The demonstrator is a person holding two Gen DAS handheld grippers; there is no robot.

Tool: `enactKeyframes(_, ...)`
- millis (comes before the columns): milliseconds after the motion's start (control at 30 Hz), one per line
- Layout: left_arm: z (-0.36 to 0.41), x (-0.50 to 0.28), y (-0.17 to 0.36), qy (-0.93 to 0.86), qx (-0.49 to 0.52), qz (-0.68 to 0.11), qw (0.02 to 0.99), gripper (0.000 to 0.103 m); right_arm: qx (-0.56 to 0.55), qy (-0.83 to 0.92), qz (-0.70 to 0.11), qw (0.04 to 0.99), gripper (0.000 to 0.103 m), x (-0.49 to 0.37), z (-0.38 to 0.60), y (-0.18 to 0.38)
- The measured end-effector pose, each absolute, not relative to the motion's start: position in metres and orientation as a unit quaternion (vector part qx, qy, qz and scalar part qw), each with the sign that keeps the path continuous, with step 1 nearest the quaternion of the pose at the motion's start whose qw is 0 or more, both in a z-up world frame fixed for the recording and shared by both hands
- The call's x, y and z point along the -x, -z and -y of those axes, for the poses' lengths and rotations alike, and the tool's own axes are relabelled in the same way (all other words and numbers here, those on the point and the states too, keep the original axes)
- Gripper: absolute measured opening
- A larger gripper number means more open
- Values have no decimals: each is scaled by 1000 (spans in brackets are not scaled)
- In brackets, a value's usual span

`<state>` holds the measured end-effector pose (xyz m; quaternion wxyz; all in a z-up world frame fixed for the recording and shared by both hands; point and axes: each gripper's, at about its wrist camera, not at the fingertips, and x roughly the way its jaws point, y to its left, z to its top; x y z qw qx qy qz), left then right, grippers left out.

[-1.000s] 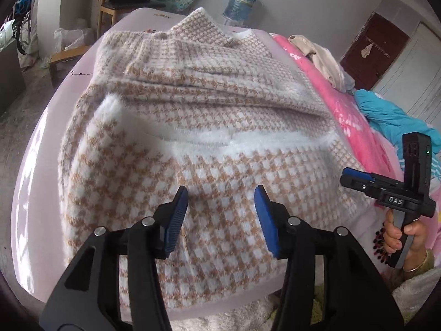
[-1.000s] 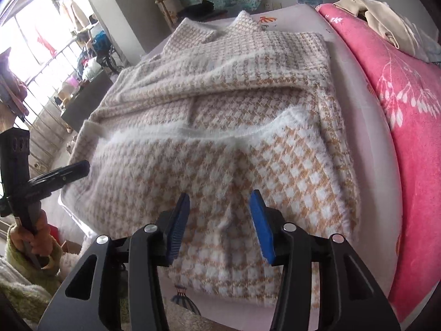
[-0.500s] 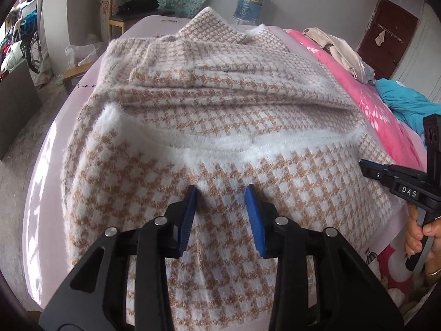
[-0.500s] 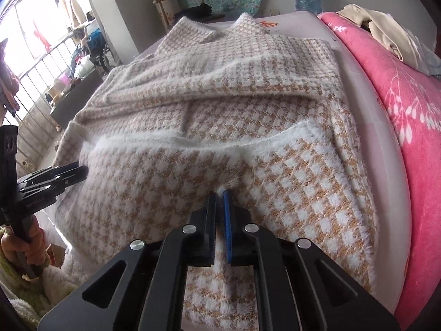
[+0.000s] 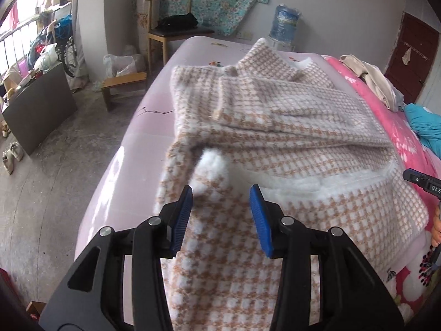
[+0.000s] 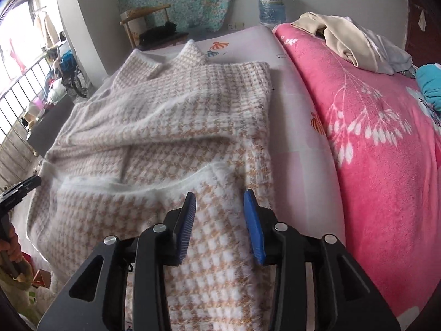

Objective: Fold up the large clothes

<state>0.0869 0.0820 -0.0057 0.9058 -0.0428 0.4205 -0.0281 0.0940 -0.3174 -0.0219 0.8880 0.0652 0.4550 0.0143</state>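
Pale lilac bed, bearing houndstooth coat, sleeves crossed inward, hem partly turned up, final folds outstanding; left gripper and right gripper both just reopened, half-spread above fabric, gripping nothing.

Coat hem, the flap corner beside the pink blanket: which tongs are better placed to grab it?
Right. The right tongs, just opened and empty, sit over the coat directly behind that corner; the left tongs, also just opened and empty, are at the floor-side edge.
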Motion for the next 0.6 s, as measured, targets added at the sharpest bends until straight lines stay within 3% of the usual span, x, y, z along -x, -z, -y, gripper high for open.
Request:
enactKeyframes(400, -83, -96, 17, 27, 28, -427, 903, 42, -50, -27, -477, 877, 44, -95, 314, 38)
enactKeyframes(433, -81, -96, 18, 30, 25, -427, 903, 42, -48, -25, -474, 879, 42, -94, 314, 38)
enactKeyframes(500, -77, -97, 22, 28, 19, -429, 903, 31, -54, -25, -474, 878, 22, -94, 313, 39)
enactKeyframes(533, -76, -98, 24, 28, 16, -431, 902, 19, -61, -25, -471, 880, 10, -94, 313, 39)
enactKeyframes(600, -76, -98, 21, 31, 20, -424, 905, 12, -60, -18, -457, 887, 8, -92, 313, 31)
